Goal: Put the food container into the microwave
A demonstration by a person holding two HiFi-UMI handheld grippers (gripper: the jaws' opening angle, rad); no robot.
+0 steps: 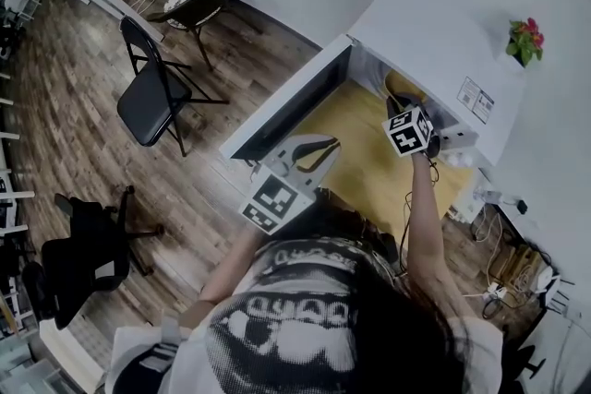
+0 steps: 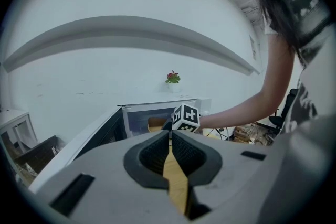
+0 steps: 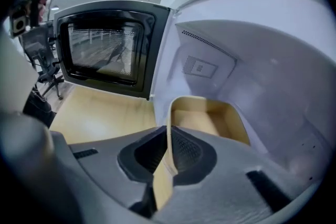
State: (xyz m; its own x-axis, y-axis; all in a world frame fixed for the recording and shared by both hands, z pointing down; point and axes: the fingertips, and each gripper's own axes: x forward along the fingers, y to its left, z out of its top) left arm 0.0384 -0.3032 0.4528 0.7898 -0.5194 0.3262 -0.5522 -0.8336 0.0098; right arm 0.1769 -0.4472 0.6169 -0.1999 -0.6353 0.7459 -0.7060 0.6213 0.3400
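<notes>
The tan food container point(image 3: 210, 118) is inside the white microwave's cavity point(image 3: 252, 71), tilted a little. My right gripper point(image 3: 168, 136) is shut on its near wall. In the head view the right gripper point(image 1: 406, 111) reaches into the microwave point(image 1: 434, 41), with the container point(image 1: 402, 88) just past it. The black-windowed door point(image 3: 102, 52) stands open to the left. My left gripper point(image 2: 169, 134) is shut on nothing and hangs over the wooden table point(image 1: 369, 152) in front of the door point(image 1: 295, 101). From the left gripper view the container point(image 2: 155, 124) shows in the cavity behind the right gripper's marker cube.
A small potted plant point(image 1: 524, 40) stands on top of the microwave. Cables and a power strip point(image 1: 503, 240) lie on the floor at the right. A black folding chair point(image 1: 152, 92) and an office chair point(image 1: 83, 263) stand on the wooden floor to the left.
</notes>
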